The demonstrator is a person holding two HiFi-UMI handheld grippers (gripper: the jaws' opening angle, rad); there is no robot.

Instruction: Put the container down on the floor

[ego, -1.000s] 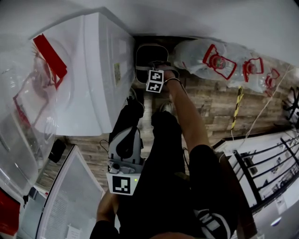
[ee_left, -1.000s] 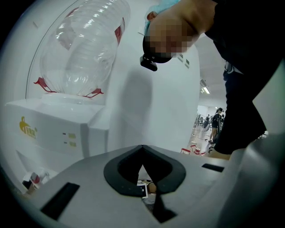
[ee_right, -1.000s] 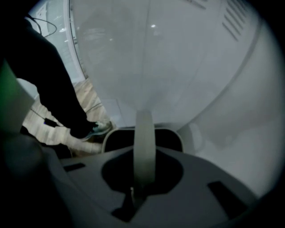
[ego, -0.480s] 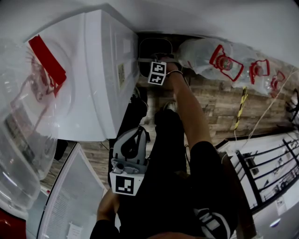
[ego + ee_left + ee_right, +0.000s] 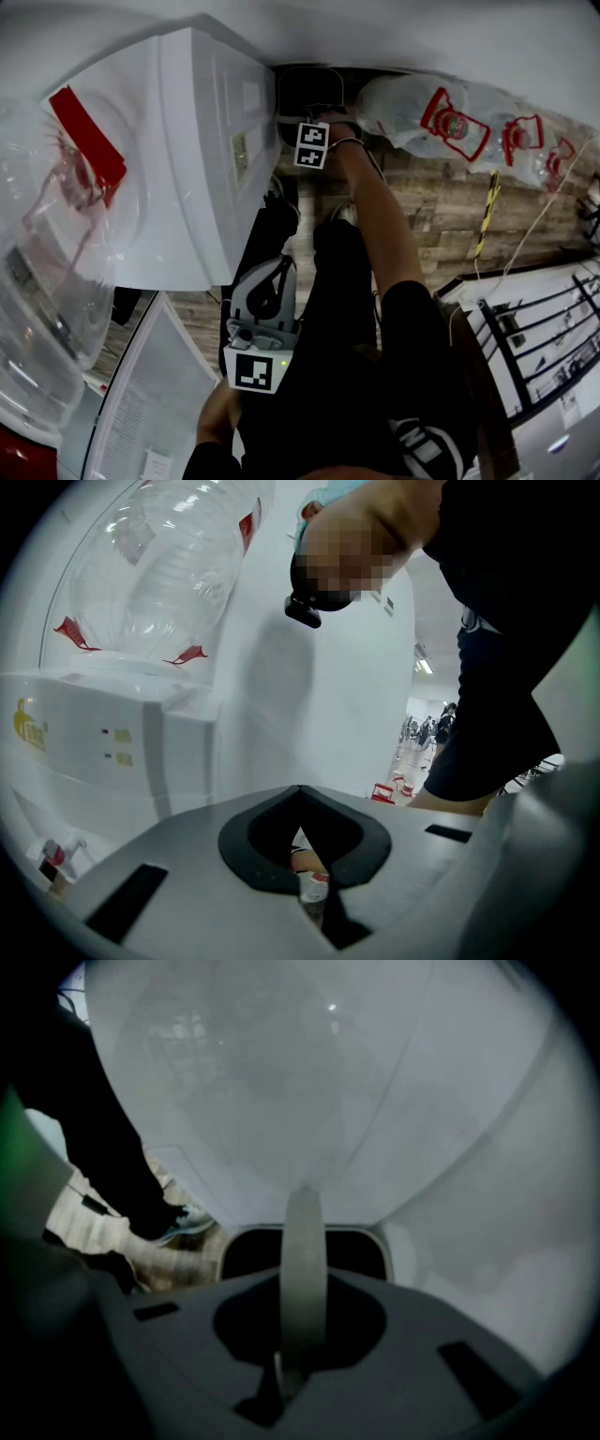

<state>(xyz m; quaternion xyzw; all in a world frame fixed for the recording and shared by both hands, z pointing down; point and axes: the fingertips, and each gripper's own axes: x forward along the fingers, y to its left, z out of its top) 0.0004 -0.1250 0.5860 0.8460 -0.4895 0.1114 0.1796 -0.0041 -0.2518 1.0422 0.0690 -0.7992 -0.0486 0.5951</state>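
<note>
The container [image 5: 307, 92] is a dark, rounded bin low down by the wall, between the white water dispenser [image 5: 187, 159] and the bottles on the floor. My right gripper [image 5: 315, 117] reaches down over it and is shut on its grey handle [image 5: 303, 1232], which runs straight up between the jaws. The container's dark opening [image 5: 248, 1252] lies just past them in the right gripper view. Whether its base touches the wooden floor [image 5: 441, 206] I cannot tell. My left gripper [image 5: 267, 298] hangs near my leg, shut and empty, its jaws [image 5: 302, 794] closed together.
A large clear water bottle [image 5: 56, 234] with red labels sits on the dispenser. Clear bottles [image 5: 422, 108] lie on the floor right of the container. My legs and shoe [image 5: 337, 244] stand just behind it. A black metal rack [image 5: 534, 328] is at the right.
My right gripper and the container have moved a little farther out toward the wall. The left gripper has hardly shifted.
</note>
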